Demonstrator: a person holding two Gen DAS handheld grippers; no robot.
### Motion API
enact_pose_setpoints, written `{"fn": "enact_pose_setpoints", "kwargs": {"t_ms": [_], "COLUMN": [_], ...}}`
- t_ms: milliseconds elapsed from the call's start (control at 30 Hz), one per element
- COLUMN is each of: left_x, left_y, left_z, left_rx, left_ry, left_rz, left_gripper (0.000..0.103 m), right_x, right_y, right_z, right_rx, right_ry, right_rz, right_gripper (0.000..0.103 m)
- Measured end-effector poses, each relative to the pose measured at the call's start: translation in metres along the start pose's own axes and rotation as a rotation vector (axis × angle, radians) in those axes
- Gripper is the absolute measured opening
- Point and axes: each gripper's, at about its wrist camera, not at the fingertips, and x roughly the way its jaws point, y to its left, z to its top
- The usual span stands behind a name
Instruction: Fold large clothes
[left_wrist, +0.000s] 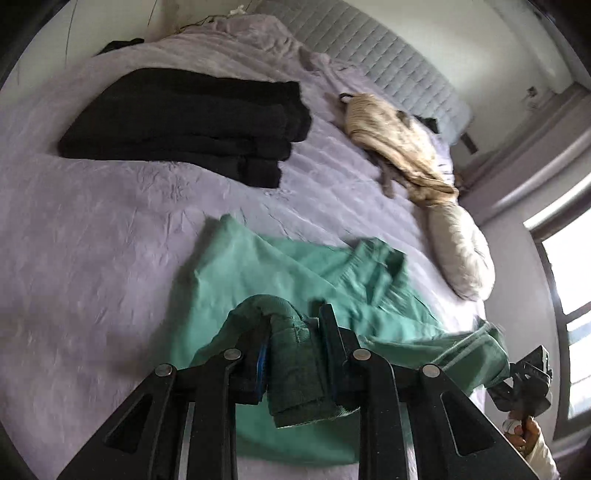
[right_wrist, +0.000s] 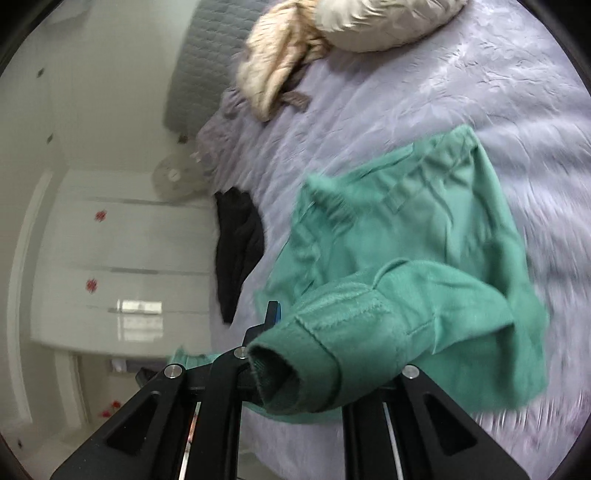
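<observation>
A green sweatshirt (left_wrist: 280, 266) lies crumpled on the lilac bed sheet (left_wrist: 92, 236). My left gripper (left_wrist: 293, 332) is shut on a ribbed green cuff of it, held just above the bed. My right gripper (right_wrist: 314, 332) is shut on another cuff of the same sweatshirt (right_wrist: 424, 221), which drapes over its fingers and hides the right one. The right gripper also shows at the lower right of the left wrist view (left_wrist: 524, 380), with green cloth hanging from it.
A folded black garment (left_wrist: 192, 122) lies at the far left of the bed. A beige knitted garment (left_wrist: 399, 144) and a pale puffy jacket (left_wrist: 461, 251) lie by the grey headboard (left_wrist: 369, 48). White drawers (right_wrist: 122, 258) stand beside the bed. A window (left_wrist: 569, 280) is on the right.
</observation>
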Motion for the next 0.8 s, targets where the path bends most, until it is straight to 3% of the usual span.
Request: {"fn": "enact_pose_setpoints", "kwargs": {"t_ms": [233, 400, 467, 500, 533, 567, 633, 800], "left_x": [0.097, 0.100, 0.092, 0.090, 0.087, 0.081, 0.069, 0.086], "left_y": [0.011, 0.003, -0.006, -0.008, -0.011, -0.014, -0.020, -0.015], "left_z": [0.024, 0.032, 0.031, 0.031, 0.031, 0.031, 0.032, 0.029], "left_rx": [0.054, 0.105, 0.158, 0.178, 0.196, 0.217, 0.266, 0.284], "left_ry": [0.121, 0.159, 0.140, 0.132, 0.124, 0.095, 0.010, 0.051], "left_rz": [0.162, 0.201, 0.202, 0.204, 0.203, 0.236, 0.310, 0.349], "left_gripper": [0.026, 0.028, 0.031, 0.036, 0.066, 0.103, 0.102, 0.102], "right_x": [0.049, 0.060, 0.055, 0.050, 0.046, 0.038, 0.027, 0.024], "right_y": [-0.040, -0.047, -0.042, -0.037, -0.034, -0.030, -0.026, -0.025], "right_z": [0.036, 0.049, 0.050, 0.051, 0.053, 0.055, 0.058, 0.058], "right_rx": [0.098, 0.155, 0.122, 0.097, 0.079, 0.052, 0.020, -0.093], "right_ry": [-0.046, -0.036, -0.051, -0.070, -0.087, -0.106, -0.117, -0.109], "right_rz": [-0.115, -0.146, -0.145, -0.145, -0.141, -0.139, -0.176, -0.413], "right_gripper": [0.013, 0.021, 0.034, 0.059, 0.074, 0.074, 0.074, 0.074]}}
